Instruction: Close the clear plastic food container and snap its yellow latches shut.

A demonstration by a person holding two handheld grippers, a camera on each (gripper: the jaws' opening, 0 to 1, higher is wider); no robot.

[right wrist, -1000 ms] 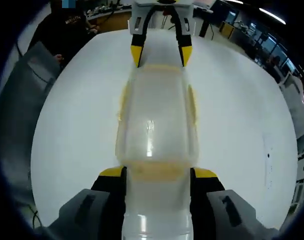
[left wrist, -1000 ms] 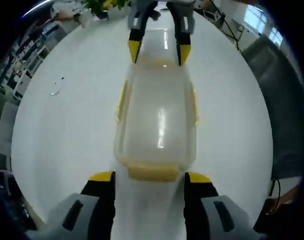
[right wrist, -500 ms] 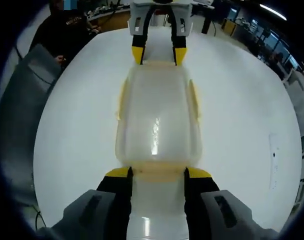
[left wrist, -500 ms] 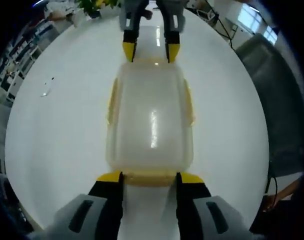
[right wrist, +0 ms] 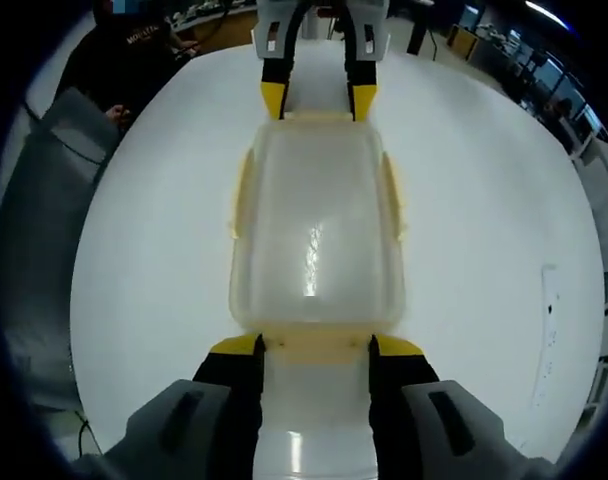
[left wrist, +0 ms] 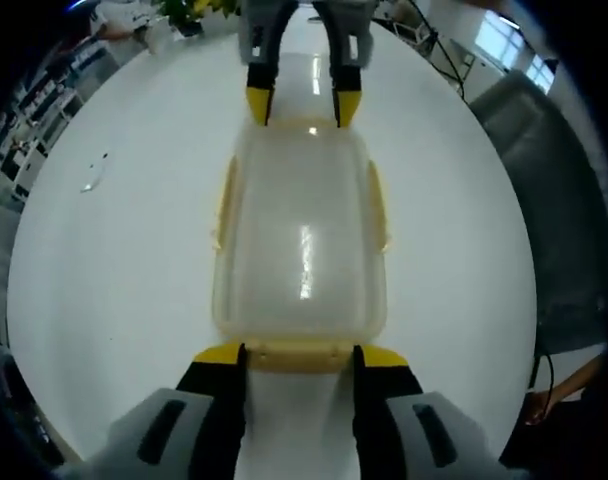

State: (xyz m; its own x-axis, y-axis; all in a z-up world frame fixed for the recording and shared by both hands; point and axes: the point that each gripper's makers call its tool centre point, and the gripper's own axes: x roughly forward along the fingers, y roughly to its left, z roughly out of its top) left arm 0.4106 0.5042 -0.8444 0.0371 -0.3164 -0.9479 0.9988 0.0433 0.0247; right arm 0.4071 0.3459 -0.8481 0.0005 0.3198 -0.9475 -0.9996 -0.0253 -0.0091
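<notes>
Open-plan office or lab space: a large white round worktop (right wrist: 144,250), rows of desks (right wrist: 209,30) behind it, ceiling strip lights (right wrist: 544,10), a window (left wrist: 504,35), and a potted plant (left wrist: 194,12).

We cannot tell whether the end latch (left wrist: 296,353) between the left claw (left wrist: 298,357) tips is snapped down. The small thing (left wrist: 94,175) lying on the worktop (left wrist: 114,270) is too tiny to name. The container (right wrist: 314,235) contents stay hazy through its lid.
</notes>
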